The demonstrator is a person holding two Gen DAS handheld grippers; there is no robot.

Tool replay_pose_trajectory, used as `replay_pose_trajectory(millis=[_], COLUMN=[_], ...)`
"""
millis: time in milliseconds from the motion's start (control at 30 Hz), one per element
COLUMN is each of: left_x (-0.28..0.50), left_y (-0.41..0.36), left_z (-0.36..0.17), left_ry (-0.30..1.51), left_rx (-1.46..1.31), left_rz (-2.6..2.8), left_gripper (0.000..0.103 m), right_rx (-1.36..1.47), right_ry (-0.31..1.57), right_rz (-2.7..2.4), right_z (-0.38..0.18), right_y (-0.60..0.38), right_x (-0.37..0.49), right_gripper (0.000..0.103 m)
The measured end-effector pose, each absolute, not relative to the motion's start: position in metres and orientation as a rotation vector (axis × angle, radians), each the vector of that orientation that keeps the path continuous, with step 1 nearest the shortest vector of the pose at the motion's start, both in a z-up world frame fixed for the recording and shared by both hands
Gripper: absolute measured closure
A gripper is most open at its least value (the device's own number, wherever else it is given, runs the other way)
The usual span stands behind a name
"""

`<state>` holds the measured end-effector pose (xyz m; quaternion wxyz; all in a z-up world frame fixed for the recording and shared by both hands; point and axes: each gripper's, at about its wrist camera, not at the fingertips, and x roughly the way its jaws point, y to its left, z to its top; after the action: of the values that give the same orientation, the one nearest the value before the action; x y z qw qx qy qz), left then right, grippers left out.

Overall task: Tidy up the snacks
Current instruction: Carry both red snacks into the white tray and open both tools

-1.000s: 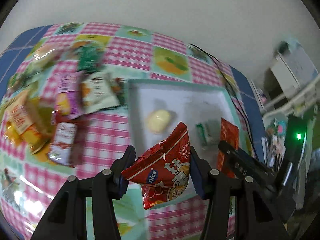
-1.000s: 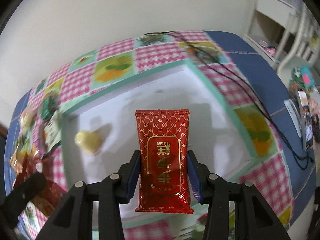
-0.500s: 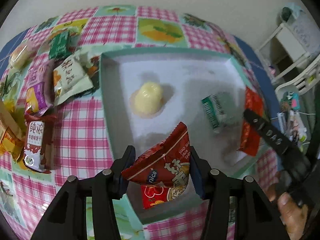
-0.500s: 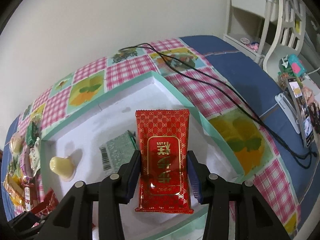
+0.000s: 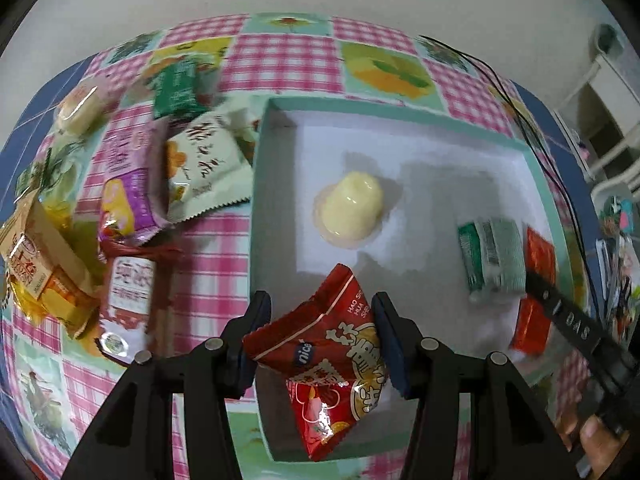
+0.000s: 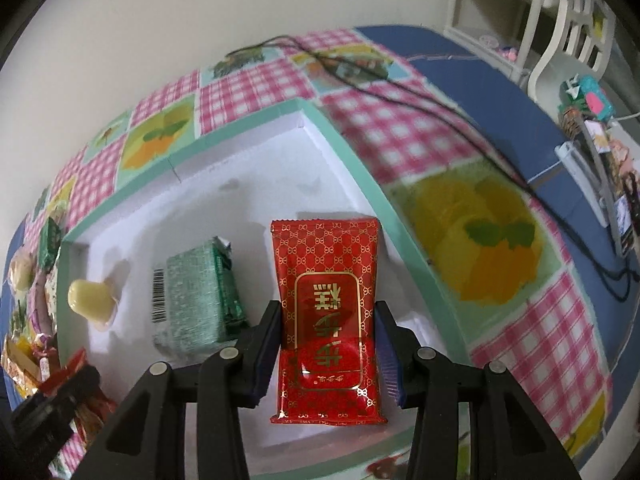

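A white tray with a teal rim (image 5: 260, 216) (image 6: 352, 160) sits on the checked tablecloth. Inside lie a yellow jelly cup (image 5: 354, 210) (image 6: 90, 298) and a green packet (image 5: 494, 256) (image 6: 196, 292). My left gripper (image 5: 318, 332) is shut on a crumpled red snack bag (image 5: 336, 356), held over the tray's near edge. My right gripper (image 6: 328, 340) is shut on a flat red packet with gold print (image 6: 326, 300), low over the tray's right side; it shows in the left wrist view (image 5: 538, 252) beside the green packet.
A pile of loose snacks (image 5: 132, 184) lies on the cloth left of the tray, among them a pale green bag (image 5: 204, 168) and a yellow box (image 5: 36, 264). A black cable (image 6: 400, 92) crosses the cloth right of the tray. White furniture (image 6: 560, 20) stands beyond the table.
My right gripper has lowered the red packet nearer the tray floor, beside the green packet. My left gripper has kept the red bag over the tray's near edge with a slight shift.
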<state>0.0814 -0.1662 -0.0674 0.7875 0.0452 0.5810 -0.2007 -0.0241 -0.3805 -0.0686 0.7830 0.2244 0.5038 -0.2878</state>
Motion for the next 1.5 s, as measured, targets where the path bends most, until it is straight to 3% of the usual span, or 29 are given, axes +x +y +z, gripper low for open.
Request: replay_pose_trajectory(millis=[200,267,367,567,633,1067,1100,1167,1300,1500], left_x=[0.085,0.085,0.085,0.077,0.075,0.083,0.086,0.090,0.098,0.107], left_y=[-0.159,-0.160,-0.161,-0.164,-0.165,-0.114,-0.107,-0.092,-0.071,-0.041], left_z=[-0.065,-0.065,-0.065,-0.050,-0.041,-0.019,-0.019,-0.019,-0.018,-0.016], left_ry=[1.260,1.274,1.312,1.342,1.330,1.290,1.284,1.271,1.244,1.200], left_rx=[0.071,0.074,0.042,0.028,0.033,-0.051,-0.047,-0.044,-0.059,-0.063], left_rz=[-0.417,-0.418,-0.442,-0.470,-0.478,-0.382,-0.355,-0.314,-0.265,-0.201], left_gripper=[0.049,0.049,0.047,0.044,0.035,0.032,0.030,0.016,0.014,0.003], right_rx=[0.460,0.453,0.432,0.394,0.389,0.343,0.342,0.335,0.309,0.266], right_ry=[1.120,1.125,1.118,1.108,1.102,1.050,1.052,1.060,1.083,1.109], right_rz=[-0.598,-0.606,-0.620,-0.613,-0.596,-0.477,-0.468,-0.454,-0.421,-0.393], right_z=[-0.071,-0.069,-0.059,-0.034,-0.027,0.010,0.010,0.008,0.001,-0.010], right_y=[-0.372,-0.371,-0.369,-0.356,-0.350,-0.286,-0.280,-0.270,-0.248,-0.222], right_x=[-0.020,-0.020,-0.020,-0.021,-0.021,-0.020,-0.019,-0.016,-0.006,0.010], right_gripper=[0.054,0.045,0.040,0.039,0.039,0.039,0.039,0.038,0.033,0.019])
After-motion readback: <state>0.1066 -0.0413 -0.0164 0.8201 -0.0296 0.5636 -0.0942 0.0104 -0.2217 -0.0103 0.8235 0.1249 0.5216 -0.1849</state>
